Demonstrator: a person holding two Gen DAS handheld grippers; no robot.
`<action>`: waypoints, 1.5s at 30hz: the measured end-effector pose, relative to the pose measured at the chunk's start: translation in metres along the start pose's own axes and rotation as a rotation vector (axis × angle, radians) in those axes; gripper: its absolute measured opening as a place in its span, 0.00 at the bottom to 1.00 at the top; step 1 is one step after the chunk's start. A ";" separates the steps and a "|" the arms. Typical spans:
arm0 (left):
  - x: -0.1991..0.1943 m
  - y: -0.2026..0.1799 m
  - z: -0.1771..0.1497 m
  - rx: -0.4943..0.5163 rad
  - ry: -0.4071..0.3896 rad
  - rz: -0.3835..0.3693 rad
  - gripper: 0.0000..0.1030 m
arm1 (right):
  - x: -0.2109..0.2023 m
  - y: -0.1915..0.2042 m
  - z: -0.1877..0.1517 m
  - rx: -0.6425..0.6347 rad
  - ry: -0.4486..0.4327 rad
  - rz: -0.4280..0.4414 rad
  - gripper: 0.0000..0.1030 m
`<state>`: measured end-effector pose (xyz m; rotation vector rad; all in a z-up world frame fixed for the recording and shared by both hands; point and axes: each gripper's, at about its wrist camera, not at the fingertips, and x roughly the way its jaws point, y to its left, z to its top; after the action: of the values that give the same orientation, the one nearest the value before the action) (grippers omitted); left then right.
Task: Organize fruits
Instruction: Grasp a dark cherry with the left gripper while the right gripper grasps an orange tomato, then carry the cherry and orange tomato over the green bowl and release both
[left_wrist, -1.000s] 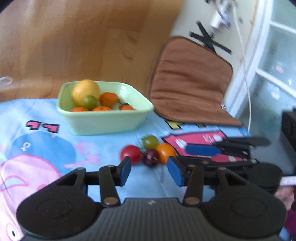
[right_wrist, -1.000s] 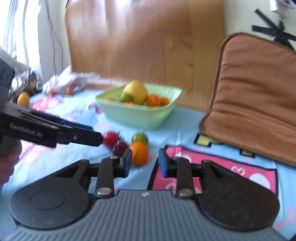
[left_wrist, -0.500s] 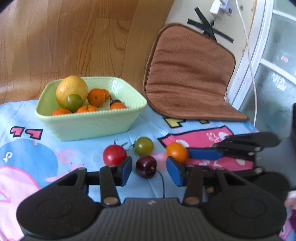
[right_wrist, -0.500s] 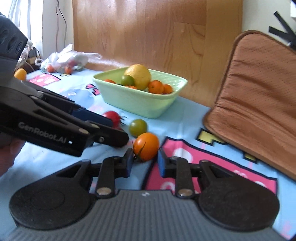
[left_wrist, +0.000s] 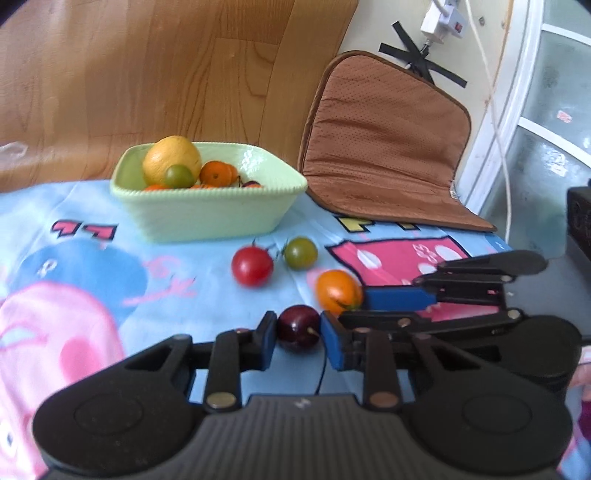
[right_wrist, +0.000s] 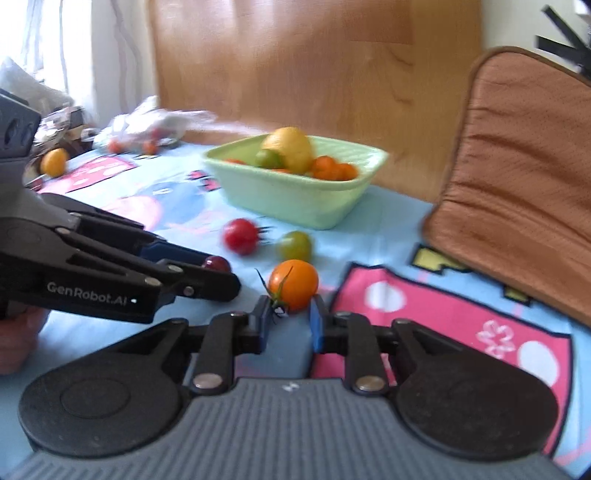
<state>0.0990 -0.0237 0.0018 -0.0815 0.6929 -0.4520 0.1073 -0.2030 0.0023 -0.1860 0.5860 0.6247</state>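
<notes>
Orange tomato (right_wrist: 293, 283), green stem end facing left, looks round.

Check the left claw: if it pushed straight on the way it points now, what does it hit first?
The left claw is already shut on the dark red cherry tomato, so that goes first. Beyond it, probably the orange tomato in the right claw, though depth is unclear.

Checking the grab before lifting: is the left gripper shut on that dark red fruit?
Shut on it. The left gripper has the dark red fruit between its blue pads, both pressing its sides.
</notes>
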 end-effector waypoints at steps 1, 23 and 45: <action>-0.006 0.003 -0.003 -0.005 -0.002 0.002 0.25 | -0.001 0.009 -0.001 -0.020 -0.001 0.021 0.24; 0.039 0.076 0.113 -0.097 -0.110 0.158 0.25 | 0.060 -0.025 0.079 0.152 -0.184 -0.114 0.24; 0.009 0.021 0.040 0.035 -0.056 0.095 0.51 | 0.008 -0.020 0.023 0.139 -0.094 -0.100 0.44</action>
<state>0.1379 -0.0115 0.0224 -0.0279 0.6304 -0.3692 0.1355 -0.2075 0.0168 -0.0546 0.5243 0.4913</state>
